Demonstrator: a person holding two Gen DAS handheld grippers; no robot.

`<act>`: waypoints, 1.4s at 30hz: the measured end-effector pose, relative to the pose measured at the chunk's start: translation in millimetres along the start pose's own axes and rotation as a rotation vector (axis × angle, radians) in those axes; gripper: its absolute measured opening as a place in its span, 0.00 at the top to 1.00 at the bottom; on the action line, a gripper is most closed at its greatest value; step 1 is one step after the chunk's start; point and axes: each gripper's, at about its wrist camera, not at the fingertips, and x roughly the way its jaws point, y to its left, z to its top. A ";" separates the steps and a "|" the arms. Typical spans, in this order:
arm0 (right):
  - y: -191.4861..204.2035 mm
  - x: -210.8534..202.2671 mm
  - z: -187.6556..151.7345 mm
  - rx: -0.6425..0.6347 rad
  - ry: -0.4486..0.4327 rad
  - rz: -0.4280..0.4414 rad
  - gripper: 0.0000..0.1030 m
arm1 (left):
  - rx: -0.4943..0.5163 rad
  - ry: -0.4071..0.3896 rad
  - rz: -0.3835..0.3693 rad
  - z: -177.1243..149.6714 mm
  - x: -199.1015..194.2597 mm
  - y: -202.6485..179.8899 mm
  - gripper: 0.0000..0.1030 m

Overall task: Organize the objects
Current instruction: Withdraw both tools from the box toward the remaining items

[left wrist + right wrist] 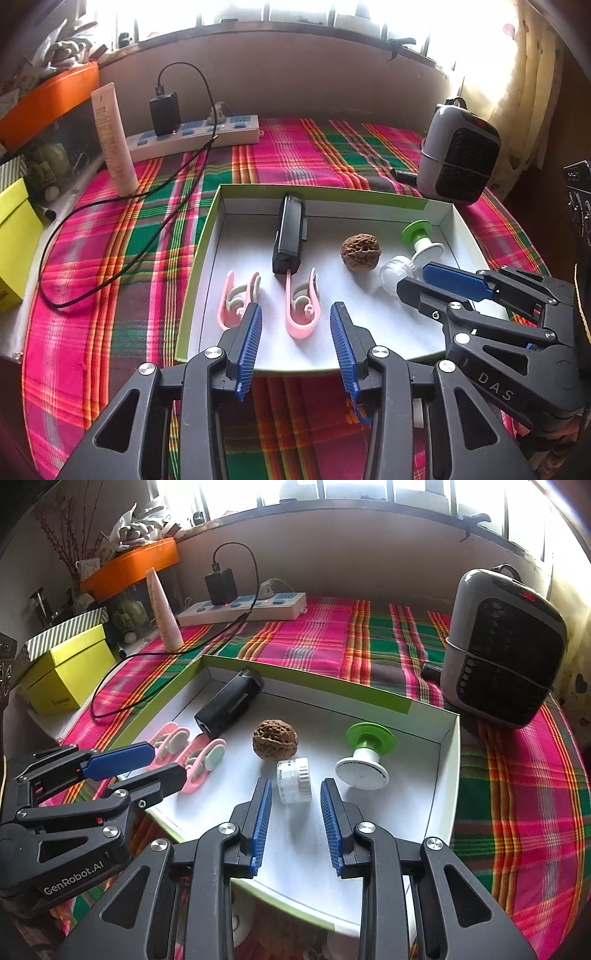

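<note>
Fingers of the right gripper spread wide, empty — the small white jar lies just ahead between their tips, on its side, axis running across them. Left gripper likewise spread, a pink clip ahead between its tips, lengthwise — both lined up, I judge, for picking from the tray.

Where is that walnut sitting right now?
The walnut lies in the middle of the shallow white box, between the black device and the green-capped spool, with the small clear jar just in front of it.
</note>
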 end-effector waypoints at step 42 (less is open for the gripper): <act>13.8 -63.5 -49.4 0.027 -0.086 -0.042 0.72 | 0.008 -0.054 0.014 -48.4 -56.2 -15.0 0.64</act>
